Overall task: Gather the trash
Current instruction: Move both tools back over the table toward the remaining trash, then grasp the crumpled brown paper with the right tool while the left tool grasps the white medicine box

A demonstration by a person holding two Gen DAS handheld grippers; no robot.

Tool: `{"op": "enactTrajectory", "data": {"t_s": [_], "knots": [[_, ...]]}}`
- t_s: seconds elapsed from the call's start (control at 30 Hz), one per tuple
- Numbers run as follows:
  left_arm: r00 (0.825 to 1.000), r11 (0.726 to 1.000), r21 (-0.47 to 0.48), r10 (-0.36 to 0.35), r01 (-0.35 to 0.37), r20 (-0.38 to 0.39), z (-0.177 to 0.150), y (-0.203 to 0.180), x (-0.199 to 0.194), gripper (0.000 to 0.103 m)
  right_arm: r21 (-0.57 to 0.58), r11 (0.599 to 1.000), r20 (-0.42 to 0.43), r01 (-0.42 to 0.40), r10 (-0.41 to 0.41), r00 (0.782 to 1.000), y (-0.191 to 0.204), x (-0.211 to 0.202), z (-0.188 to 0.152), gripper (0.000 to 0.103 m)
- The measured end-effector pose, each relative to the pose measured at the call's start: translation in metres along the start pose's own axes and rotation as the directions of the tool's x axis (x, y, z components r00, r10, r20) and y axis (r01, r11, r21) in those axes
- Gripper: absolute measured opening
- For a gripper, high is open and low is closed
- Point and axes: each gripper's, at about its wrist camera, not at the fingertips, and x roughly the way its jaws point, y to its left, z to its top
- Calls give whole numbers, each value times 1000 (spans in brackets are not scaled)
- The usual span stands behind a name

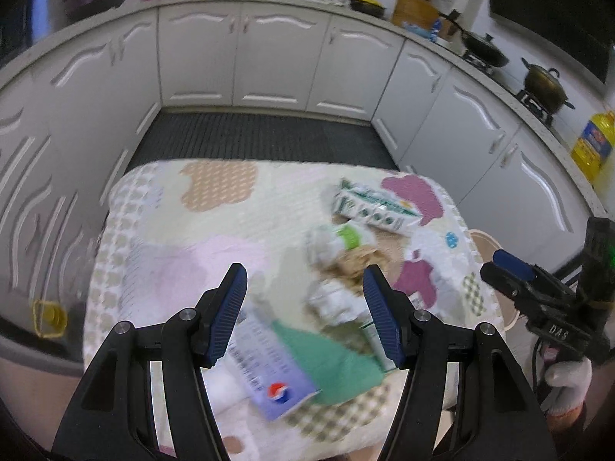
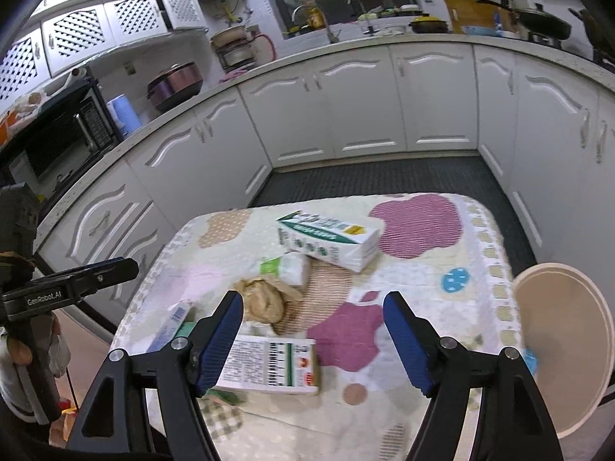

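Observation:
Trash lies on a small table under a patterned cloth [image 1: 215,223]. A green-and-white carton [image 2: 330,238] lies at the far side. A white wrapper with a green label [image 2: 292,269] and a crumpled brown paper [image 2: 265,299] lie nearer. A small box with a barcode [image 2: 269,365] lies just beyond my right gripper [image 2: 313,299], which hovers open and holds nothing. My left gripper [image 1: 303,280] also hovers open, over a blue-and-white packet [image 1: 269,368] and a green packet [image 1: 330,357]. The left wrist view is blurred.
A round beige bin [image 2: 565,345] stands against the table's right edge. White kitchen cabinets [image 2: 361,96] ring a dark floor mat [image 2: 384,176] beyond the table. My right gripper [image 1: 499,267] shows at the right of the left wrist view, held by a gloved hand [image 1: 565,380].

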Motion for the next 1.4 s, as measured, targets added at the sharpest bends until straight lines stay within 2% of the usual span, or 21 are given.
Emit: {"op": "enactTrajectory", "data": {"t_s": [0.17, 0.33, 0.5, 0.67, 0.8, 0.93, 1.0, 1.03, 1.07, 1.1, 1.13, 1.27, 1.33, 1.4], "knots": [[997, 999, -49, -18, 14, -77, -19, 29, 4, 61, -16, 998, -46, -53, 52, 998, 18, 23, 1, 73], [991, 993, -111, -49, 35, -127, -33, 42, 15, 62, -25, 995, -103, -97, 94, 990, 33, 52, 0, 74], [982, 984, -178, -54, 21, -182, -40, 56, 36, 61, -12, 991, -163, -130, 127, 978, 39, 79, 0, 74], [968, 970, -239, -95, 38, -231, -45, 68, 58, 61, 8, 990, -196, -139, 138, 971, 37, 98, 6, 79], [965, 963, -265, -117, 52, -236, -43, 70, 72, 62, 46, 986, -240, -159, 165, 957, 34, 118, 10, 79], [952, 958, -279, -143, 64, -272, -44, 72, 81, 62, 64, 987, -286, -151, 163, 944, 34, 137, 7, 79], [953, 956, -283, -152, 74, -262, -43, 76, 77, 62, 76, 985, -292, -156, 172, 941, 32, 141, 5, 69], [952, 953, -289, -164, 85, -260, -42, 78, 76, 61, 76, 983, -293, -164, 180, 939, 31, 141, 5, 52], [950, 954, -288, -169, 90, -264, -43, 78, 76, 61, 71, 983, -295, -169, 182, 938, 32, 141, 5, 43], [947, 956, -279, -170, 91, -273, -43, 77, 78, 61, 64, 983, -290, -172, 183, 939, 33, 141, 4, 41], [945, 960, -266, -167, 91, -280, -44, 74, 80, 61, 58, 982, -283, -178, 187, 941, 33, 138, 4, 33], [949, 969, -225, -159, 97, -273, -45, 64, 85, 58, 20, 980, -240, -198, 197, 951, 37, 119, 7, 25], [953, 972, -209, -159, 105, -257, -41, 60, 84, 50, 6, 980, -215, -199, 196, 957, 37, 108, 10, 24], [958, 971, -206, -165, 117, -234, -35, 58, 78, 47, 0, 980, -180, -199, 196, 964, 36, 95, 14, 22]]}}
